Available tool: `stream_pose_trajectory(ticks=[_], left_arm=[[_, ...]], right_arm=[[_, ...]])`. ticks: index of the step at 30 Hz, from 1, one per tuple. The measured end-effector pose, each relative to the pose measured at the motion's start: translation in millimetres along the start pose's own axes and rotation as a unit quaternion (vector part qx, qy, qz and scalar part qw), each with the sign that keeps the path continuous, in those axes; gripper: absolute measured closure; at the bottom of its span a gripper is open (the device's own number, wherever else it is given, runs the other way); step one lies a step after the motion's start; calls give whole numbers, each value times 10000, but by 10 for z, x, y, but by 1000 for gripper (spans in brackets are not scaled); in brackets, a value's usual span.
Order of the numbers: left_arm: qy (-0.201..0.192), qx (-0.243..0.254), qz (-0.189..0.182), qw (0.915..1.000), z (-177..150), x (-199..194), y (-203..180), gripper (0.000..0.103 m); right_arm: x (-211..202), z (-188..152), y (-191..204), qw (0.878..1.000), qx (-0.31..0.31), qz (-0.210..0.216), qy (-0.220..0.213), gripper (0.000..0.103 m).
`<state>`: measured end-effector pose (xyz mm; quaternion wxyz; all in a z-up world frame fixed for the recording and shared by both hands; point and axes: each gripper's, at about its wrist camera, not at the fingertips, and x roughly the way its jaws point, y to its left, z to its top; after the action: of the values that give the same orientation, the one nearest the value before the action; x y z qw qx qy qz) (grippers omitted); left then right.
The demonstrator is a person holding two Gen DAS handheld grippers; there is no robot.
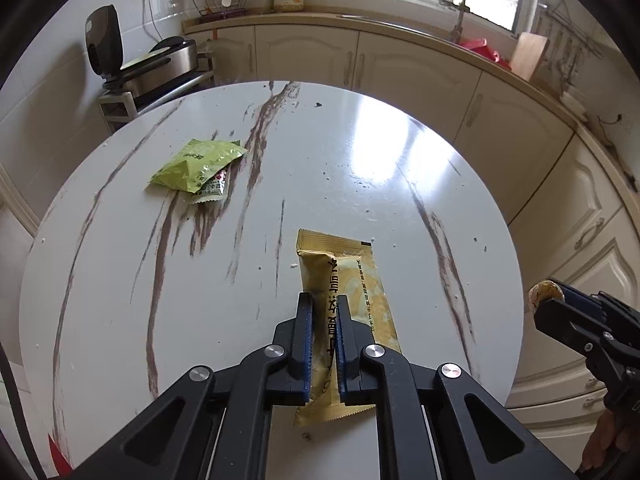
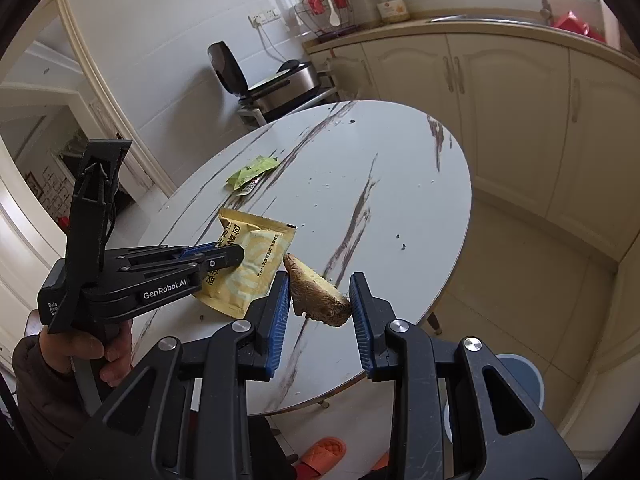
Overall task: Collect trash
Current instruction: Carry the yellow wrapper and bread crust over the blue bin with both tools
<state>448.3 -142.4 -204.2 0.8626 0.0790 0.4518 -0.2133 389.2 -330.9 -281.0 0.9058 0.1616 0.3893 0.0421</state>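
Note:
My left gripper (image 1: 325, 300) is shut on a yellow snack wrapper (image 1: 356, 280) at the near side of the round white marble-pattern table (image 1: 120, 280); it also shows in the right wrist view (image 2: 256, 264), with the left gripper (image 2: 236, 254) on it. My right gripper (image 2: 320, 280) is shut on a brown-and-yellow piece of ginger (image 2: 320, 292), held above the table's edge; the right gripper shows in the left wrist view (image 1: 548, 296). A green packet (image 1: 196, 164) lies on a smaller sachet at the far left of the table, also in the right wrist view (image 2: 252, 170).
A blue bin (image 2: 524, 376) stands on the floor under my right gripper. Cream kitchen cabinets (image 1: 400, 60) and a counter run behind and right of the table. An appliance (image 1: 160, 64) sits on a rack at the left. An orange slipper (image 2: 324, 454) lies on the floor.

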Motion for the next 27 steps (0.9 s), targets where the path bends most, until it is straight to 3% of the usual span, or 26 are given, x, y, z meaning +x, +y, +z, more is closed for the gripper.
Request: stream_pose_trajectory(ticks=[8,15,23,26,27], left_arm=[[-235,87,-345,9991,46,-381,-196,99],[-371,726,-769,9937,115,-610,-874,100],[38,1478,-1280,9807,111,-171,-1914,100],[282,1675,-1362,9760,102,110,-2205,100],[373,1745,-1363,9745,96,205,-2293,100]], right_arm=[[-178,-2,-40,9998,61,16,-197,75],[-692,-97,-500,9953,477,-483,-692,75],[-1004,-540,-1305,9821,1294,-1158,-724,74],[-977,-677,-1598,9756,1610,-1344,-645,70],[-961,-725,-1702,9726,1753,-1402,-608,63]])
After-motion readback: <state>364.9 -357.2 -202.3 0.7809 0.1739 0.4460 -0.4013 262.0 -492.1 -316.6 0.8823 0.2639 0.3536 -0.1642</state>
